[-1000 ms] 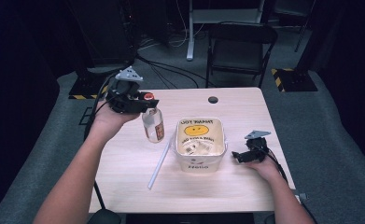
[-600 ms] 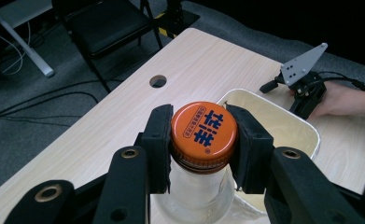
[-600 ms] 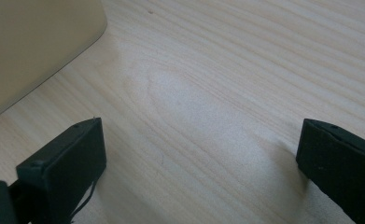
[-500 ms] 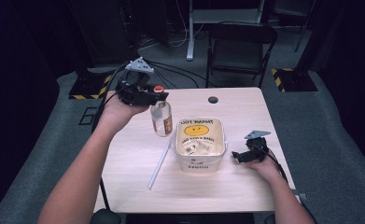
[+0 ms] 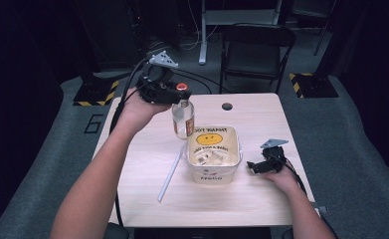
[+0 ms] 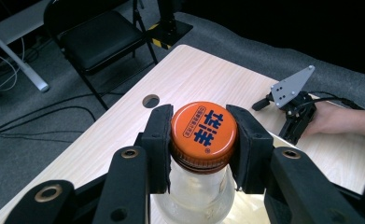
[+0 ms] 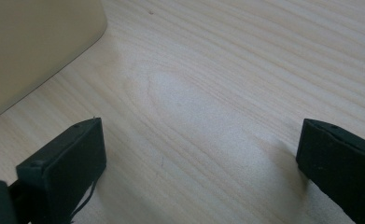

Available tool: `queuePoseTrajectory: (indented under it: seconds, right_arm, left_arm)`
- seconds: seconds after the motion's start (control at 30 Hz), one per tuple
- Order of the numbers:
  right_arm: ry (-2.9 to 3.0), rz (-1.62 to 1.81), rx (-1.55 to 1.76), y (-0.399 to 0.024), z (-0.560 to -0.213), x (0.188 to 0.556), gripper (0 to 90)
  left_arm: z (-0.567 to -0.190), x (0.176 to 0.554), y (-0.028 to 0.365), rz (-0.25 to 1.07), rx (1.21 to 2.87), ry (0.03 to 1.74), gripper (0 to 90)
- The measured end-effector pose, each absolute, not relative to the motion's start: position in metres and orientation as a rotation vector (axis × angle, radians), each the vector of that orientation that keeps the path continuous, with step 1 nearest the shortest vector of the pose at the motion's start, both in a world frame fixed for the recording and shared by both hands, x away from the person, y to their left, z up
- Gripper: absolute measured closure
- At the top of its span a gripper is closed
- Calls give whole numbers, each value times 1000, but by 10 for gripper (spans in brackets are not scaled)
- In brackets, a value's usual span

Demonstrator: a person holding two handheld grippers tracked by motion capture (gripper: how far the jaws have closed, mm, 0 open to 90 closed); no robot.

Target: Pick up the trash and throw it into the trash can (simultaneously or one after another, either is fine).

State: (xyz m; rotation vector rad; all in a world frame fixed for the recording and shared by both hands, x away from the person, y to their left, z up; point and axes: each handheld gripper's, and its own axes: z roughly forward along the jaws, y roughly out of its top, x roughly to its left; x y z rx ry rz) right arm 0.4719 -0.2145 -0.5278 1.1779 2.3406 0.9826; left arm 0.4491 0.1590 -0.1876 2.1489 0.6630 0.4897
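Left tongs (image 6: 203, 140) clamped on bottle (image 5: 183, 118) cap, lifted at tub (image 5: 213, 155) far-left corner; drop-in pending. Right tongs (image 7: 199, 172) wide open, empty, resting on tabletop (image 5: 147, 149).

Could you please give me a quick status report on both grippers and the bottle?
Left gripper shut on clear plastic bottle's orange cap, bottle lifted beside white square tub. Right gripper open, empty, resting on wooden table. White straw lies clear.
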Motion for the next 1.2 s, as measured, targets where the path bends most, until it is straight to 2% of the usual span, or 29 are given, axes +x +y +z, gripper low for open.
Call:
queuePoseTrajectory:
  seconds: [0.63, 1.2]
  right_arm:
    - [2339, 984, 1170, -214, -528, 473, 7]
    - [2338, 985, 1176, -214, -528, 473, 7]
  left_arm:
    - [-199, 463, 117, 459, 2169, 611, 629]
    - [-235, 472, 99, 400, 2213, 618, 629]
